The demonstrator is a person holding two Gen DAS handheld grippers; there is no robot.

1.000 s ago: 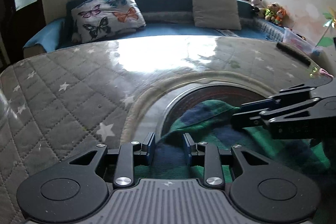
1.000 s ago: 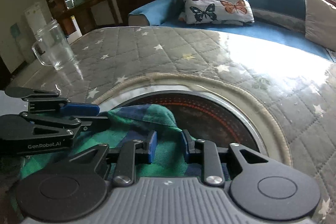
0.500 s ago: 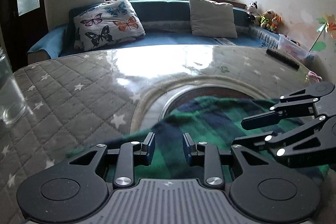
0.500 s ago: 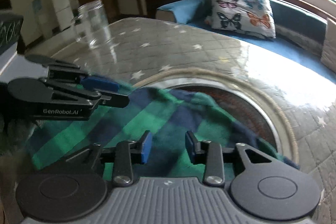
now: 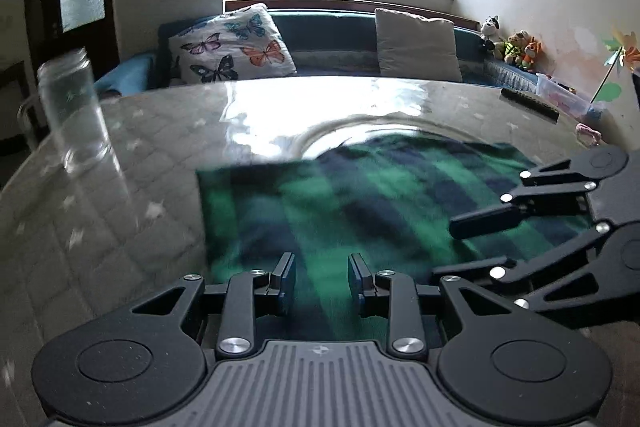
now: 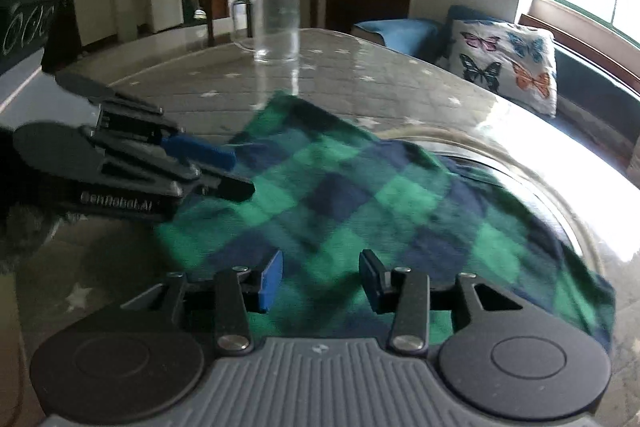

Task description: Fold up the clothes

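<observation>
A green and navy checked cloth (image 5: 360, 195) lies spread flat on the glass-topped table, its far part over the round inset (image 6: 520, 163). My left gripper (image 5: 321, 281) hovers at the cloth's near edge, its jaws apart and flat cloth showing through the gap. In the right wrist view the left gripper (image 6: 240, 173) comes in from the left at the cloth's left edge. The jaws of my right gripper (image 6: 320, 281) are opening over the cloth (image 6: 360, 195), and the pads press on nothing. The left wrist view shows the right gripper (image 5: 444, 250) on its side above the cloth's right part.
A clear glass mug (image 6: 276, 23) stands on the star-quilted table (image 5: 100, 227) beyond the cloth's far left corner. A dark remote (image 5: 528, 103) and a pink item (image 5: 588, 135) lie near the table's far right edge. Behind the table runs a sofa with a butterfly pillow (image 5: 232, 47).
Both grippers have drawn back toward the near side, and the cloth came with them out of the round inset and now lies flat. The right jaws have widened and the right gripper has rolled.
</observation>
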